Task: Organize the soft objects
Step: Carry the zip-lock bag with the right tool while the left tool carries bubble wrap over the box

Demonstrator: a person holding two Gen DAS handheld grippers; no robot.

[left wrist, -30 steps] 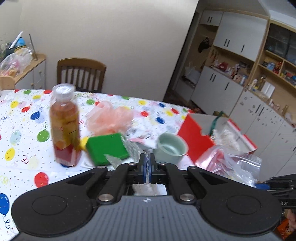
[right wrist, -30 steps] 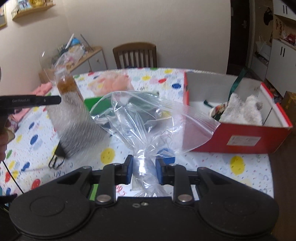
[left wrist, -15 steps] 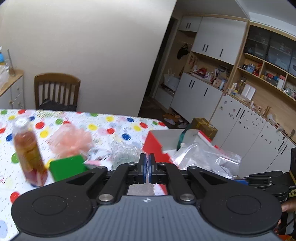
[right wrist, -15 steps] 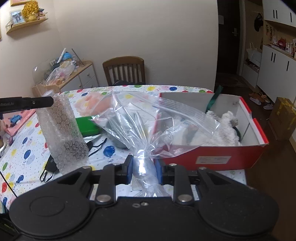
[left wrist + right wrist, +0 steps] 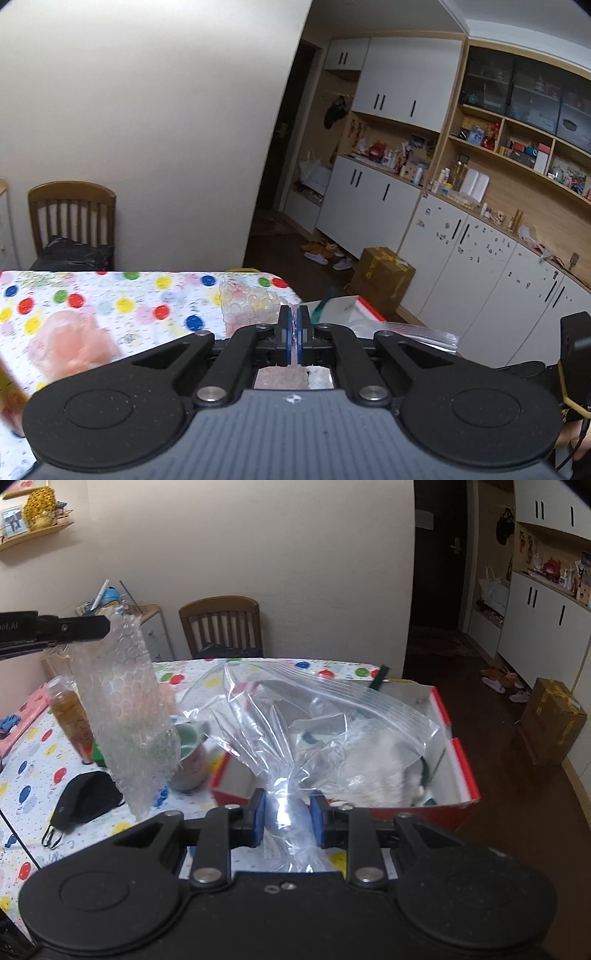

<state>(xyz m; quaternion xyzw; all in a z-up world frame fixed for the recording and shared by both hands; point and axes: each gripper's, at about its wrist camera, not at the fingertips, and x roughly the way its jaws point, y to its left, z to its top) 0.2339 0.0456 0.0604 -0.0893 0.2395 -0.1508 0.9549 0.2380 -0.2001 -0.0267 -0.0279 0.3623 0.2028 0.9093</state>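
Note:
A sheet of bubble wrap (image 5: 125, 709) hangs in the air over the table, with my left gripper (image 5: 105, 626) shut on its top edge. In the left wrist view the wrap (image 5: 247, 306) shows just beyond the closed pads of that left gripper (image 5: 294, 321). My right gripper (image 5: 287, 812) is shut on the bunched neck of a clear zip bag (image 5: 325, 712), whose mouth gapes upward above the red box (image 5: 461, 760). A white plush toy (image 5: 380, 771) lies in the box, seen through the bag. A pink mesh puff (image 5: 70, 343) rests on the balloon-print tablecloth (image 5: 147, 295).
On the table to the left stand a juice bottle (image 5: 70, 716) and a pale green mug (image 5: 188, 753), and a black face mask (image 5: 85, 801) lies there. A wooden chair (image 5: 221, 624) stands behind the table. A cardboard box (image 5: 554, 720) sits on the floor at the right.
My left gripper has risen and swung right with the bubble wrap, which now hangs free. My right gripper has carried the zip bag right, over the red box.

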